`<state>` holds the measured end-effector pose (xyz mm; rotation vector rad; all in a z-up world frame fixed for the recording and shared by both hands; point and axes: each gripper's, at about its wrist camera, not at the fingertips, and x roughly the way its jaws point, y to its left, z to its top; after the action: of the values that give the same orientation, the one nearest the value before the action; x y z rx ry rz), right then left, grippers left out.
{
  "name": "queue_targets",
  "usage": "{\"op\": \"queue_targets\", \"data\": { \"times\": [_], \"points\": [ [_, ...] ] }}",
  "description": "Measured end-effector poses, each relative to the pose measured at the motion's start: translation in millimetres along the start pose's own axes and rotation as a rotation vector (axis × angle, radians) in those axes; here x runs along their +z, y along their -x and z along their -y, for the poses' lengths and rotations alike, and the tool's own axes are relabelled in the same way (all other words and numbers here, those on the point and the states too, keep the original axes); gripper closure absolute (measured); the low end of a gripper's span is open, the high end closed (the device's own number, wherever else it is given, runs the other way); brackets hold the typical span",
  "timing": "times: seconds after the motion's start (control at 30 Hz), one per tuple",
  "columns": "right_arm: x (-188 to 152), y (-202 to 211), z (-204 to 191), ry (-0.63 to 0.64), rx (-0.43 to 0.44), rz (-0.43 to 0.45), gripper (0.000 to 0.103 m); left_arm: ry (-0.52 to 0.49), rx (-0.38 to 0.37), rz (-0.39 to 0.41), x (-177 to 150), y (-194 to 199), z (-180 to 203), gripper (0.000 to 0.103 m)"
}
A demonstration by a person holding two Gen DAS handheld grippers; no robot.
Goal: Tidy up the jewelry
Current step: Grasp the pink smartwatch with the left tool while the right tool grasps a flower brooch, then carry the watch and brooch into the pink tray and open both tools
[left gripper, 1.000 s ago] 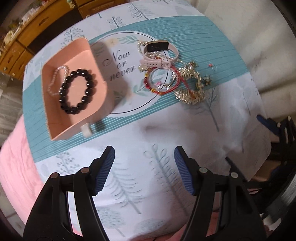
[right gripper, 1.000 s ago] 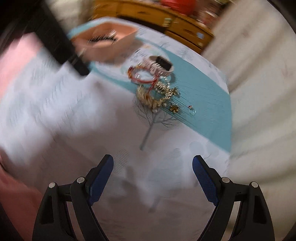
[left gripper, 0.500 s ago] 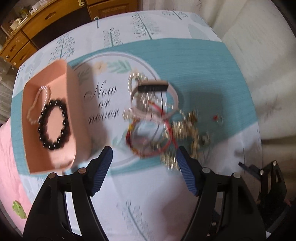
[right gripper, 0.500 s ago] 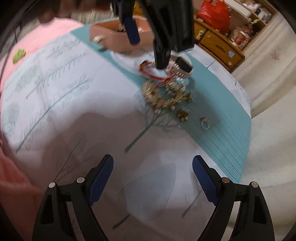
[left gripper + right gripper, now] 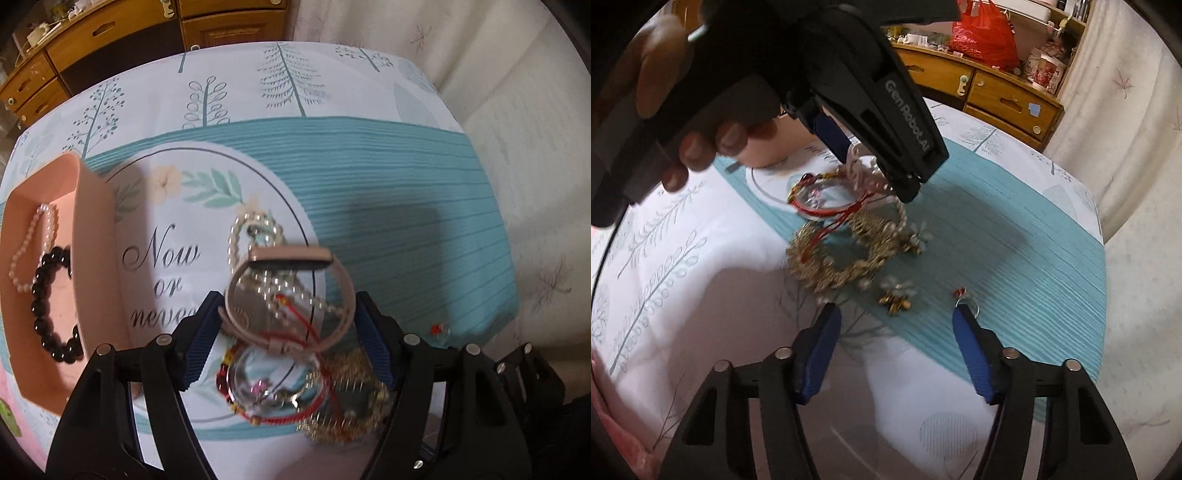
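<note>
Since a second ago we have brought both tools in over the heap: our left gripper (image 5: 282, 343) now straddles the pink watch (image 5: 288, 295), and our right gripper (image 5: 894, 350) has closed in on the loose pieces at the near edge of the teal band. The left jaws stand fairly wide on either side of the watch strap; we cannot tell whether the pads press on it. The right jaws have just been closing and hold nothing, with a small gold charm (image 5: 895, 295) just ahead of them and a ring (image 5: 966, 301) by the right tip.

Done so far, by our reading: the pink box (image 5: 94, 236) holds a black bead bracelet (image 5: 51, 302) and a pearl bracelet (image 5: 33, 243). Left on the tabletop (image 5: 406, 177) are the watch, a pearl strand (image 5: 255, 229), a red cord bracelet (image 5: 827, 206), a gold chain (image 5: 846, 258), the charm and the ring. We judge the task well short of half done.
</note>
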<state>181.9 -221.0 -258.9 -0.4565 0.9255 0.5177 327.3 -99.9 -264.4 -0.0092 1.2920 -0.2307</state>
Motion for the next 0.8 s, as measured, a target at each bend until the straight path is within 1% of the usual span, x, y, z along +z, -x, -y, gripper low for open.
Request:
{"op": "queue_targets", "data": {
  "times": [0.07, 0.17, 0.23, 0.3, 0.33, 0.37, 0.43, 0.5, 0.53, 0.8],
  "points": [
    [4.4, -4.2, 4.1, -0.007, 0.009, 0.008, 0.049, 0.012, 0.006, 0.008, 4.8, -4.2, 0.0, 0.034],
    [9.4, -8.6, 7.4, -0.026, 0.023, 0.011, 0.060, 0.026, 0.010, 0.028, 10.1, -6.9, -0.6, 0.034],
    [11.6, -9.5, 4.2, -0.036, 0.030, 0.011, 0.065, 0.036, 0.007, 0.032, 13.0, -8.9, 0.4, 0.034],
    [14.9, -11.7, 4.8, -0.043, 0.034, 0.009, 0.067, 0.045, 0.004, 0.032, 14.2, -9.4, -1.1, 0.035],
    [16.8, -13.1, 5.7, -0.044, 0.036, 0.008, 0.070, 0.049, 0.001, 0.032, 13.7, -8.9, -1.2, 0.036],
    [18.5, -14.8, 7.0, -0.048, 0.041, 0.006, 0.073, 0.053, -0.006, 0.033, 13.1, -8.0, -2.6, 0.040],
    [18.6, -16.1, 6.5, -0.057, 0.047, 0.004, 0.076, 0.056, -0.013, 0.031, 13.1, -6.8, -4.2, 0.043],
    [19.5, -17.6, 6.8, -0.066, 0.045, 0.000, 0.081, 0.052, -0.021, 0.031, 13.4, -5.5, -3.3, 0.045],
    [19.0, -17.0, 5.3, -0.071, 0.044, -0.003, 0.083, 0.050, -0.024, 0.033, 9.8, -2.6, -3.3, 0.046],
    [29.4, -12.5, 16.5, -0.151, 0.018, -0.010, 0.083, 0.050, -0.068, 0.081, 6.0, 23.5, -2.7, 0.048]
  ]
}}
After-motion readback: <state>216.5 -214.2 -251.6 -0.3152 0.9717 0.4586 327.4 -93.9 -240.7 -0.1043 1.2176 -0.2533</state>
